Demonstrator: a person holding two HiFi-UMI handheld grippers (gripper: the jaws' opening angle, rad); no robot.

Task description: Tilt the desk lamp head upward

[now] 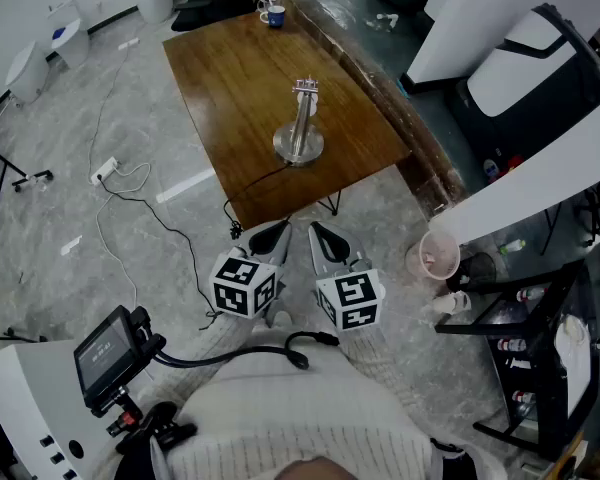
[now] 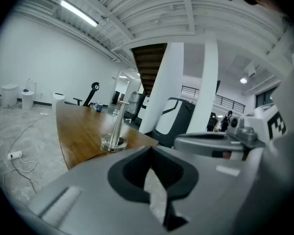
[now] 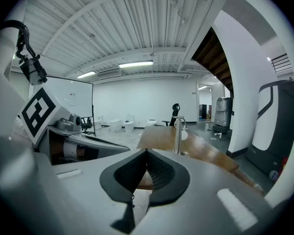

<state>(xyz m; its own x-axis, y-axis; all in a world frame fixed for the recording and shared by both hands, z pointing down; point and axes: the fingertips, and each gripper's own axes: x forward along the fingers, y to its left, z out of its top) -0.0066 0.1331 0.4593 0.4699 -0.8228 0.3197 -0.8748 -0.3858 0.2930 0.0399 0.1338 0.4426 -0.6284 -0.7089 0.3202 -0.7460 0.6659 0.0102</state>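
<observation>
Lamp (image 1: pixel 300 128) stands upright mid-way along the wooden table (image 1: pixel 230 78), well apart from both grippers. The left gripper (image 1: pixel 269 237) and right gripper (image 1: pixel 326 239) hang side by side off the table's near edge, jaws together on nothing. The head view shows the lamp's round base from above. The gripper views show its slim post side-on under ceiling lights (image 3: pixel 134 63).

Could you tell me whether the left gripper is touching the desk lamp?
Apart: the head view shows the left gripper short of the table edge, the desk lamp standing mid-table, well beyond it.
</observation>
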